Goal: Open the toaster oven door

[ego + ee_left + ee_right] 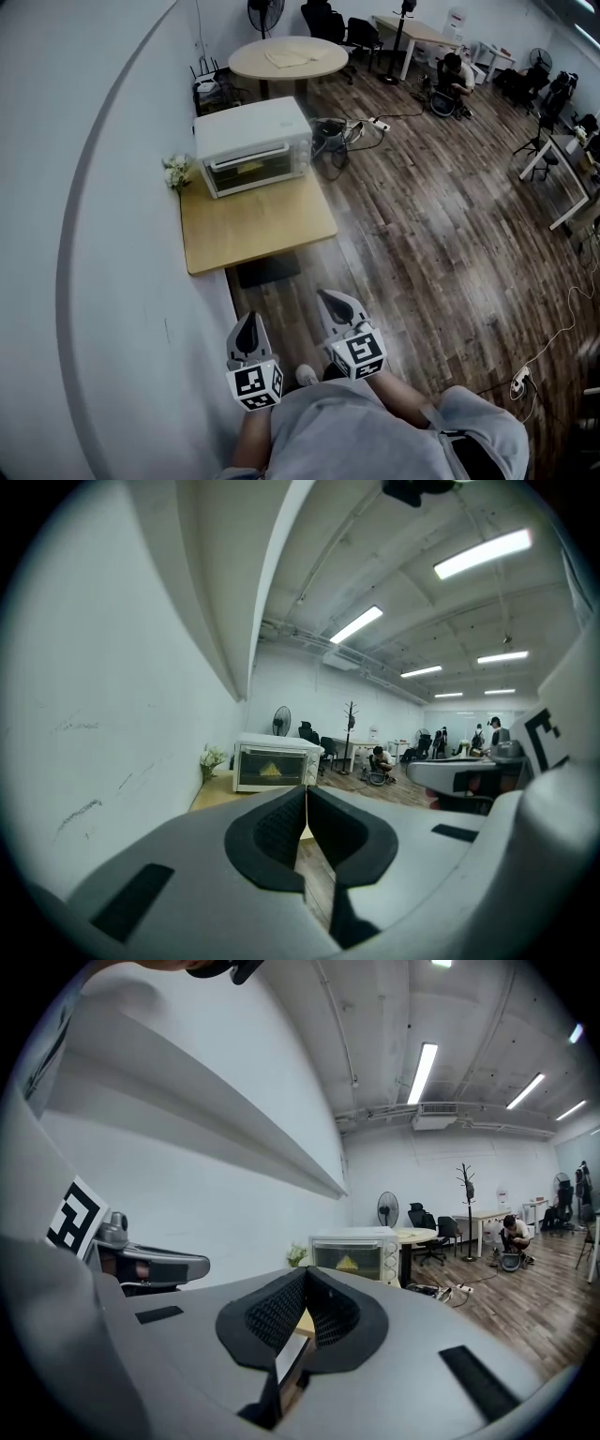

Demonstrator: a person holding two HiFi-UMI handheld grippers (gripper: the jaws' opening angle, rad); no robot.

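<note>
- Head view: we look steeply down on the left gripper (249,323) and the right gripper (330,302), held side by side over the plank floor (422,234), both pointing the same way. Both sets of jaws are drawn together and carry nothing.
- Well ahead of both tips, the white toaster oven (253,145) sits at the far end of a wooden table (258,230). Its glass door (247,169) is closed and faces the grippers. The table's near edge lies ahead of the left gripper, clear of it.
- A small bunch of flowers (175,171) stands left of the oven, against the white wall (94,234) that runs along the left gripper's outer side. A round table (288,58) stands beyond the oven.
- Left gripper view: we see the two dark pads pressed flat together with nothing between them. The oven stands straight ahead above the tips, with a yellow item (270,770) behind its glass. The right gripper shows at the right.
- Right gripper view: the pads meet at their tips and grip nothing. The oven stands ahead, slightly right of the tips, door closed. The left gripper shows at the left.
</note>
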